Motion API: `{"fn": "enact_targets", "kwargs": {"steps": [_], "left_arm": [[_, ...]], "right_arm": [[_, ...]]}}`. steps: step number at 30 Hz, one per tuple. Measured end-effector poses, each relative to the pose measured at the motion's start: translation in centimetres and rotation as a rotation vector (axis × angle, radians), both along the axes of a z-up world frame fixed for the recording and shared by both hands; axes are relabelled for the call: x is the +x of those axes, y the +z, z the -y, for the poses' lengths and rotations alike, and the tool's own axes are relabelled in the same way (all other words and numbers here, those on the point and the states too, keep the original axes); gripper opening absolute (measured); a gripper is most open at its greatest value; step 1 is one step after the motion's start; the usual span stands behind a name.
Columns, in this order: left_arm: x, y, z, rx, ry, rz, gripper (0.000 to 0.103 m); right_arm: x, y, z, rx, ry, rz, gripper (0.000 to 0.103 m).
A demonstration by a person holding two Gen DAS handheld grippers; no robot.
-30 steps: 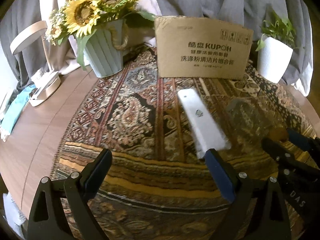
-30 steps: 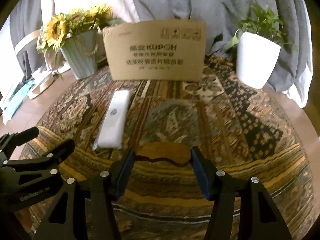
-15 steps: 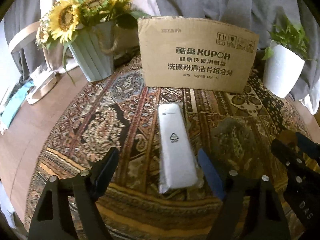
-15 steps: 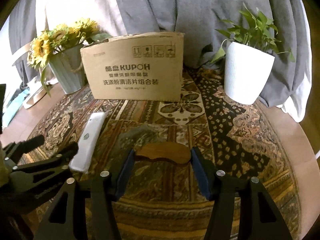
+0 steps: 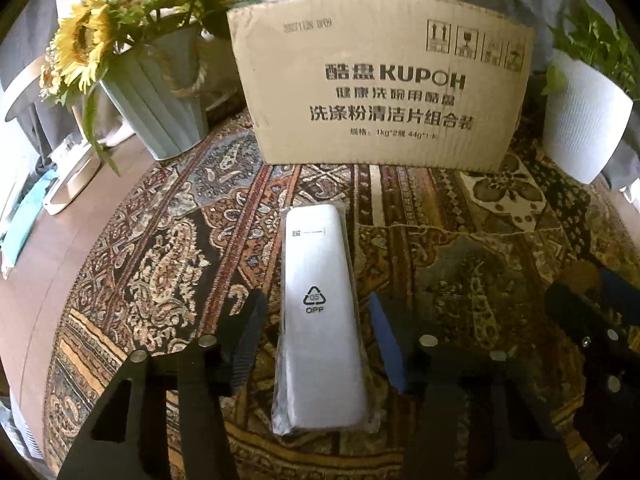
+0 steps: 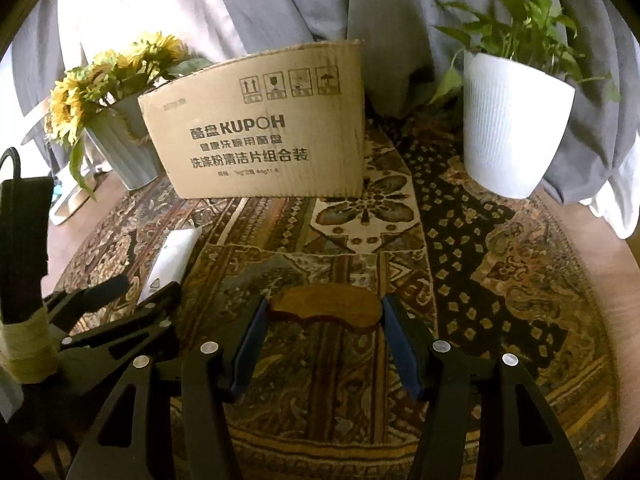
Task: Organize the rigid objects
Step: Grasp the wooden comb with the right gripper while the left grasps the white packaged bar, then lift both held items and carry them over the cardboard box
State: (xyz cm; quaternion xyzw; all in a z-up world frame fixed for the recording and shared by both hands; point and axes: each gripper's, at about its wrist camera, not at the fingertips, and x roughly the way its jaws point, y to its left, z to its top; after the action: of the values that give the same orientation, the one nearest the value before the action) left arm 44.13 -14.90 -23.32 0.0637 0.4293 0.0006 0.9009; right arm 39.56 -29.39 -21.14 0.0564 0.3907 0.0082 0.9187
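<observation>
Wooden piece (image 6: pixel 325 309) clamped in right gripper (image 6: pixel 323 338) jaws; left gripper (image 5: pixel 316 344) jaws spread around bagged white bar (image 5: pixel 320 320).

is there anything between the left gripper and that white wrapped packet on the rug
Nothing visible. The left gripper is open and its fingers already flank the white packet, which lies flat on the rug with clear gaps on both sides.

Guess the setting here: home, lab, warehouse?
Likely a home tabletop. A patterned paisley cloth covers a brown wooden table, with a ribbed pale-green sunflower vase, a white ribbed plant pot and grey draped curtains behind.
</observation>
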Motion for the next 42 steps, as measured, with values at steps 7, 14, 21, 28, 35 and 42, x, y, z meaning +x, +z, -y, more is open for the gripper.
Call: {"fn": "enact_targets", "kwargs": {"steps": [7, 14, 21, 28, 35, 42], "left_arm": [[0.6, -0.7, -0.1, -0.004, 0.019, -0.025, 0.046], [0.7, -0.7, -0.6, -0.055, 0.004, -0.035, 0.038], [0.3, -0.4, -1.7, -0.141, -0.029, -0.048, 0.038], [-1.3, 0.8, -2.5, -0.139, -0.043, 0.001, 0.038], [-2.5, 2.7, -3.4, -0.134, -0.074, 0.032, 0.038], [-3.2, 5.0, -4.3, -0.157, -0.086, 0.054, 0.038]], "right_arm": [[0.8, -0.6, 0.1, 0.022, 0.017, -0.023, 0.059], [1.0, -0.8, 0.0, 0.037, 0.027, -0.033, 0.059], [0.8, -0.7, -0.6, 0.046, 0.033, -0.033, 0.059], [0.1, 0.1, -1.5, 0.044, 0.040, -0.018, 0.059], [-1.0, 1.3, -2.1, 0.035, 0.038, 0.001, 0.058], [-2.0, 3.7, -2.9, 0.022, 0.029, 0.037, 0.058]]}}
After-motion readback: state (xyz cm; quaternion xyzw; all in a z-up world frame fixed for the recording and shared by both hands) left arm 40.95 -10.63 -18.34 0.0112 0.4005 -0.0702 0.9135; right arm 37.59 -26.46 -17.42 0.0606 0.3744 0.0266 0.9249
